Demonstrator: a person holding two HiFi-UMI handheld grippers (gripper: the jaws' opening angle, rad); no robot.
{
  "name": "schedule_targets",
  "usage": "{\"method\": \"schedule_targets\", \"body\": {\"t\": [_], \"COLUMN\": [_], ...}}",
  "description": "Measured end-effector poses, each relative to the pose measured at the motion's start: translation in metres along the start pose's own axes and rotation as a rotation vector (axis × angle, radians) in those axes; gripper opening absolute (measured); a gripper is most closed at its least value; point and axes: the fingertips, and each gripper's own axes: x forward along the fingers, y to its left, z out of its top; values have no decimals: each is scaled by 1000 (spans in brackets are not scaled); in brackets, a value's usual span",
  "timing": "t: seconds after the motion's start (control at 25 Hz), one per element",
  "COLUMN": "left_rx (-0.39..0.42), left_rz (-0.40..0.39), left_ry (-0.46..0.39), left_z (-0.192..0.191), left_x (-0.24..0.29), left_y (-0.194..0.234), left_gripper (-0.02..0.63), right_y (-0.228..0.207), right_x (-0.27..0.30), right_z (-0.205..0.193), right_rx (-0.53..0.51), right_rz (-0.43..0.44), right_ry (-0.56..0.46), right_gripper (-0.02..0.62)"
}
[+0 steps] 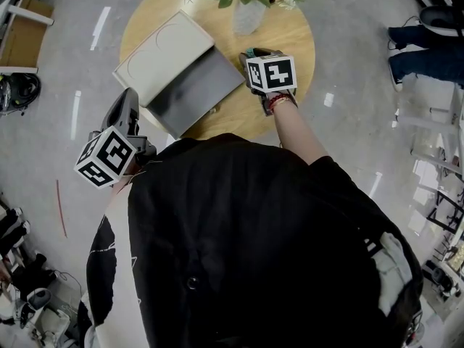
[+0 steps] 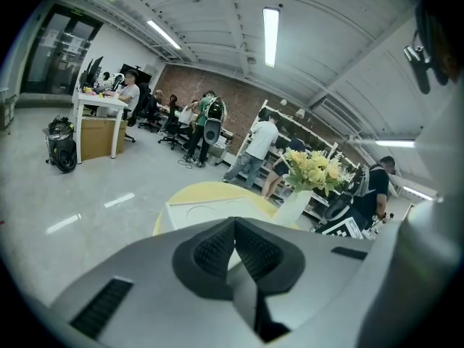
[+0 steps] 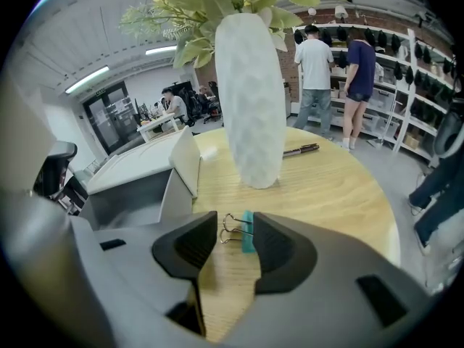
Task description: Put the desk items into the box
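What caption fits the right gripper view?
Open right claw brackets a teal binder clip on the wooden table, white vase behind.

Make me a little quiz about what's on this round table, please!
1. True or false: the box is open.
2. What lies between the jaws of the right gripper? A a coin, B a clip, C a key.
3. Fill in: the pen lies on the table beyond the white ____ of flowers.
Key: 1 true; 2 B; 3 vase.
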Motion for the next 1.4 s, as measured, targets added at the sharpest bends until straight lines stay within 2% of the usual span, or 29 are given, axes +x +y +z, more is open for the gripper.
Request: {"method": "schedule_targets", "body": {"t": [0.6,0.76,1.0,1.12,1.32,1.4], "left_rx": [-4,-7,-1,5,12,14], "left_rz": [10,7,-3,-10,-23,-26], "left_ry": [-10,-11,-3,-2,9,12], "left_z": [1,0,0,1,-2,-2], "left_x": [-4,-5,-4,-4,1,2], "left_y": [6,6,2,0,-5,-6], "left_gripper": [11,11,11,11,11,11], "right_y": [-7,-10,-19,-25,-36,-40], "right_x": [4,2,-5,-12,-17,-18], "right_z": [-1,-2,1,1,0,-2], "right_rx": [49,108,270,315,333,338], "right_rz": [-27,-18,18,8,-22,-40], "right_ry": [-10,-27,-93,-127,-150,-144], "right_gripper": [137,133,123,99,66,25]}}
